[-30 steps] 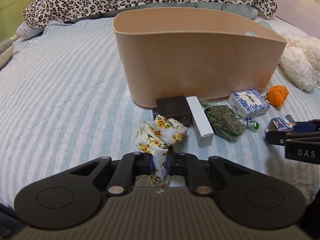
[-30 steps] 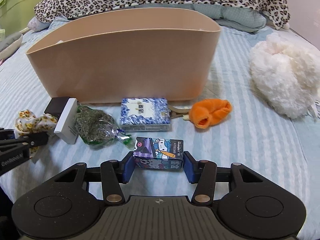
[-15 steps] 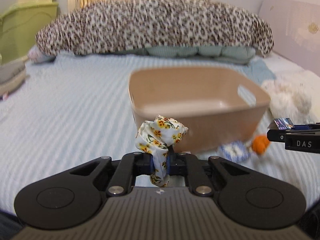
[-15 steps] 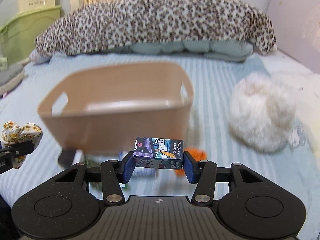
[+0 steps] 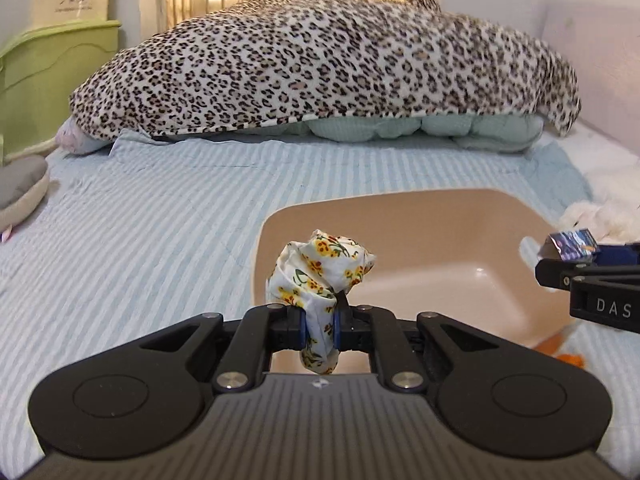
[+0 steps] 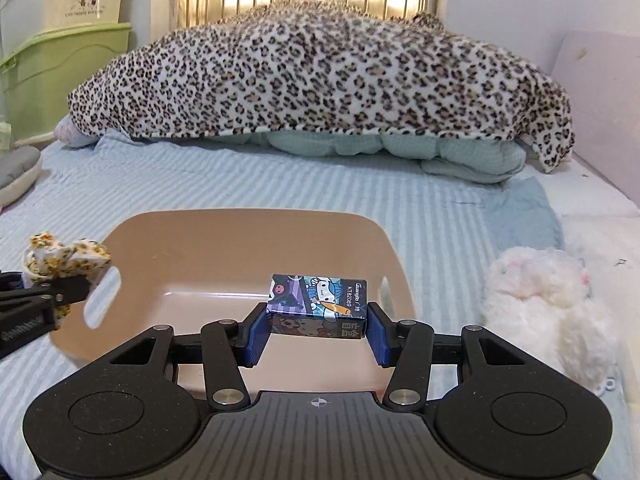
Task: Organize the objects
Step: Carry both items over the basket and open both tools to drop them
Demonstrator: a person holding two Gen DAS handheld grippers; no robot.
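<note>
A tan plastic basket (image 5: 420,216) (image 6: 224,224) stands on the striped bed, its inside bare. My left gripper (image 5: 319,326) is shut on a white scrunchie with yellow flowers (image 5: 320,268), held above the basket's near left corner. My right gripper (image 6: 318,330) is shut on a small cartoon-printed box (image 6: 318,306), held over the basket's near right part. The right wrist view shows the scrunchie (image 6: 64,258) at the left edge, and the left wrist view shows the box (image 5: 568,245) at the right edge.
A leopard-print blanket (image 6: 320,76) over teal bedding lies across the far side of the bed. A white plush toy (image 6: 548,304) sits right of the basket, an orange item (image 5: 560,350) peeks beside it. A green cabinet (image 5: 48,84) stands far left.
Both grippers rose from the bed with the scrunchie and the box and moved forward over the basket's near rim. The items left on the bed have dropped out of sight below.
</note>
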